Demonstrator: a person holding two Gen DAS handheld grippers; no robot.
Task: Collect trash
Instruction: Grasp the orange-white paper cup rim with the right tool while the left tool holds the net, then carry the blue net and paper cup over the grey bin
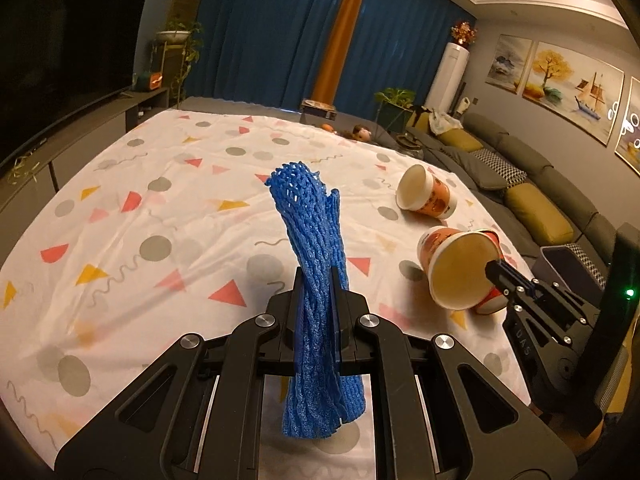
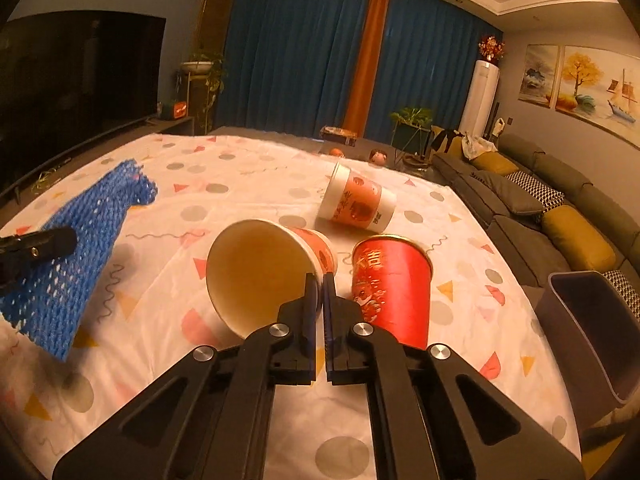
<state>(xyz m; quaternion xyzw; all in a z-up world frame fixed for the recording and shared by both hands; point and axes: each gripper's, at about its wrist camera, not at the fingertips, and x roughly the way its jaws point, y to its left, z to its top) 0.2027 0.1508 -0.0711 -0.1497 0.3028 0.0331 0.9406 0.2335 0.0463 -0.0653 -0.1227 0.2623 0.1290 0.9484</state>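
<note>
The bench (image 2: pixel 240 168), spread with a white cloth of coloured triangles and grey dots, filled most of both views, and a dark bin (image 2: pixel 592 332) stood just off its right edge; what the bin held could not be made out. Next in size, a blue foam net (image 1: pixel 316 264) was off the cloth, squeezed between the clenched jaws of the left gripper (image 1: pixel 316 280) and standing up above them, so that piece of trash seemed collected but not yet binned. Three paper cups remained on the cloth, all lying on their sides. The nearest, an orange cup (image 2: pixel 264 272) with its pale mouth facing the camera, had the right gripper (image 2: pixel 319 280) clamped on its rim, one jaw inside the mouth and one outside, the jaws almost together. Touching or just beside it lay a red cup (image 2: pixel 392 284), and farther back, apart from both, a white-rimmed cup (image 2: pixel 356 200). By my judgement the job was at an early to middle stage: two items were in hand, nothing visibly deposited, and both loads had yet to go to the bin before the red cup and the far cup could be fetched.
</note>
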